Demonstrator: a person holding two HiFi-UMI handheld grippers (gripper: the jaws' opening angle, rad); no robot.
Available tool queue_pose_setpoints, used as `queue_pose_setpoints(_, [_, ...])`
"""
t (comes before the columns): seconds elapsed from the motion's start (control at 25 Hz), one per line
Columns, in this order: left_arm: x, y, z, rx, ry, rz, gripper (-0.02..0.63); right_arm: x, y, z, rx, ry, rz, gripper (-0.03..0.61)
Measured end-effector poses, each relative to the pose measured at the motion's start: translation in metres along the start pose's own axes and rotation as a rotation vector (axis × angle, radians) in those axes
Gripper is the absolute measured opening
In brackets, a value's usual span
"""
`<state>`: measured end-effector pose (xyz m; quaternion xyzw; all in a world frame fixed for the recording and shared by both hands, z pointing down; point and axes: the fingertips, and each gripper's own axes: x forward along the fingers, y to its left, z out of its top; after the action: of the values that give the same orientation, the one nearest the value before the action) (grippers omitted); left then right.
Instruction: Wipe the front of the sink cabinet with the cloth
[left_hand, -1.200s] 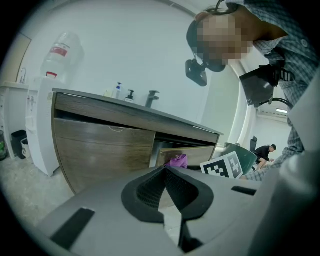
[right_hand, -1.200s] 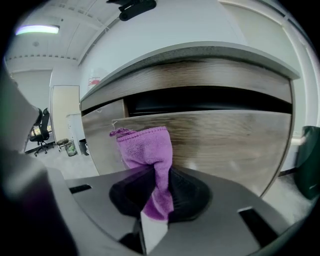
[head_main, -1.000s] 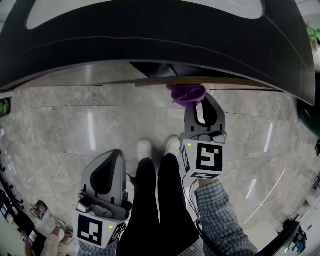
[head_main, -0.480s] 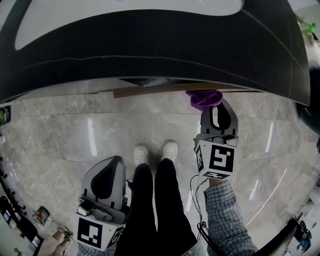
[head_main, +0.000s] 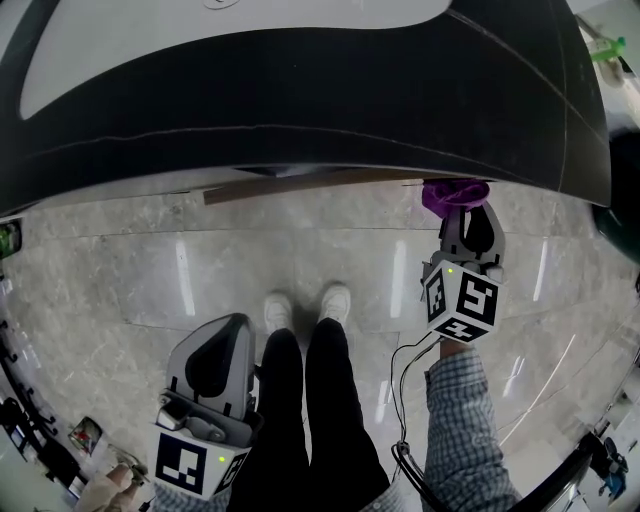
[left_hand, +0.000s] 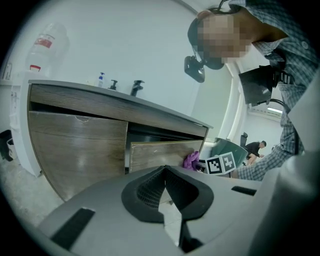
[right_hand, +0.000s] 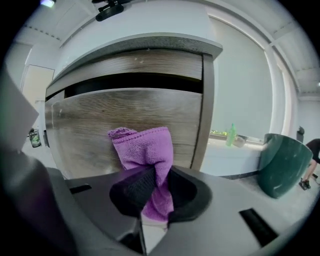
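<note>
Pale marble floor (head_main: 120, 270) runs under a dark worktop (head_main: 300, 100), with the wood-fronted sink cabinet (left_hand: 100, 105) below it.

The jaws of the right gripper (right_hand: 159, 192) are clamped on a purple cloth (right_hand: 145, 147). The cloth's bunched top is pressed against a drawer front (right_hand: 100, 117) of the cabinet, close to that panel's right-hand edge. From the left gripper view, this drawer front stands a little out from the cabinet, and the cloth sits at its far right end.

The jaws of the left gripper (left_hand: 165, 192) are together with nothing between them. It is held low beside the person's legs (head_main: 310, 400), well apart from the cabinet.

Wiping looks to be under way, with the cloth at one end of a pass. The wood shows no streaks or dirt I can read, so how much has been cleaned cannot be told. The wider door (left_hand: 75, 150) to the left and the strip above the drawer probably still need wiping.
</note>
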<state>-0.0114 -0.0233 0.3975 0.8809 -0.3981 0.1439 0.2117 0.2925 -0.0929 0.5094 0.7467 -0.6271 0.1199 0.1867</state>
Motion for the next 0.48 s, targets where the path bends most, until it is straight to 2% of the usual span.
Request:
queue_pose_setpoints(0.28, [0.013, -0.011, 0.001, 0.010, 0.004, -0.024, 0.011, 0.004, -0.056, -0.010, 0.016, 0.003, -0.096, 0.075])
queue_pose_setpoints(0.48, [0.018, -0.013, 0.001, 0.005, 0.010, -0.031, 0.011, 0.009, -0.058, -0.018, 0.010, 0.012, -0.096, 0.075])
